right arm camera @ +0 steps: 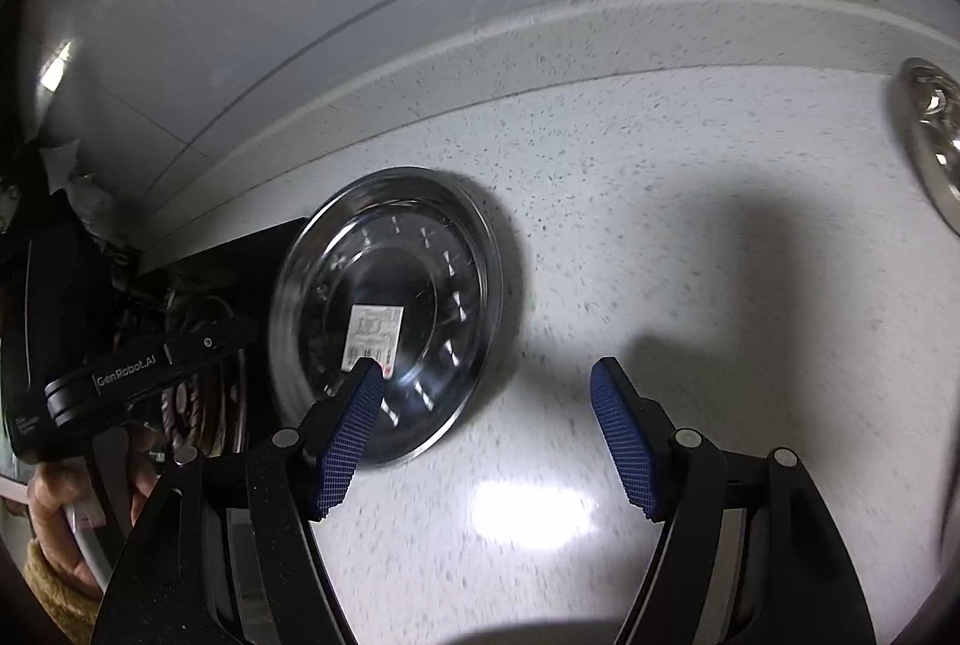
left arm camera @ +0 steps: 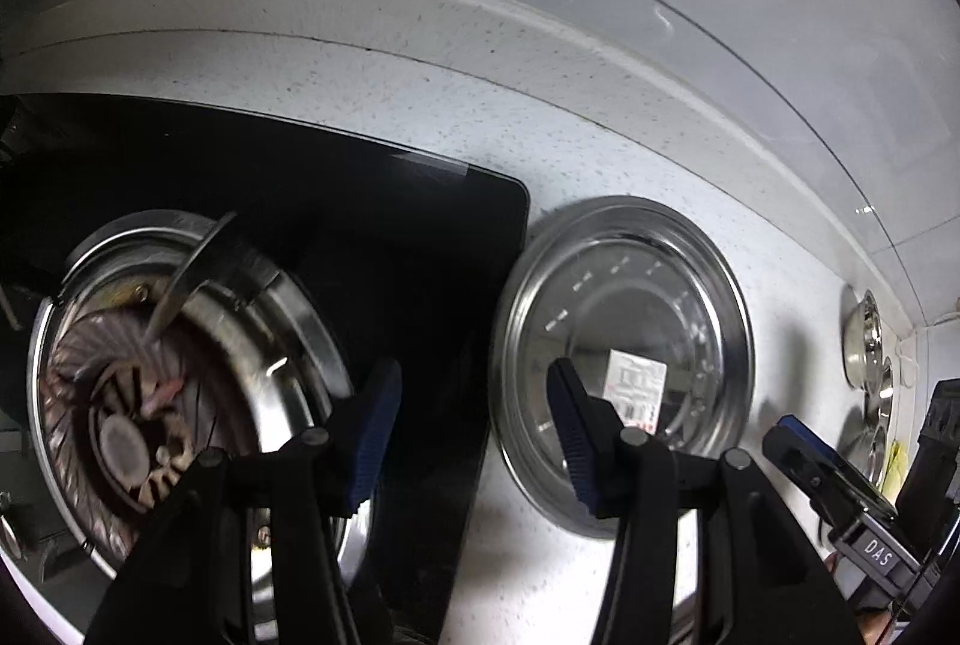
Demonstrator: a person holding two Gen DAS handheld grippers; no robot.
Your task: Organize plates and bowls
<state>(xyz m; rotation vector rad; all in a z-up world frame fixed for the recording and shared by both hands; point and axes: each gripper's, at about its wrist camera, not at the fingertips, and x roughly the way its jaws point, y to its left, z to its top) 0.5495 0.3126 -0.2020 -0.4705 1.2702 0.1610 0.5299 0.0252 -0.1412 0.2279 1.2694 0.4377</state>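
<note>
**Both grippers empty above the steel plate by the stove**

We have the left gripper (left arm camera: 474,429) with its jaws standing wide and nothing between the blue pads; it hangs over the seam between the black stove top (left arm camera: 360,225) and the speckled counter (left arm camera: 600,141). Our right gripper (right arm camera: 486,435) is wide too and holds nothing, poised over bare counter just right of the plate.

The steel plate (left arm camera: 618,321) lies flat on the counter, its left rim touching or just beside the stove's edge, with a white label (left arm camera: 637,381) stuck in its middle. More steel bowls (left arm camera: 864,333) sit far right, near the wall.

From here we judge the risks as these:

- The plate lies flat, so a pad may fail to get under its thin rim and merely push it; the polished steel would slide.
- A shove leftward could run it onto the stove top, toward the burner (left arm camera: 156,381).
- Our two grippers are near each other, so reaching for the same plate could knock them together.
- A one-sided pinch on the rim may let the plate tilt and slip out.
</note>
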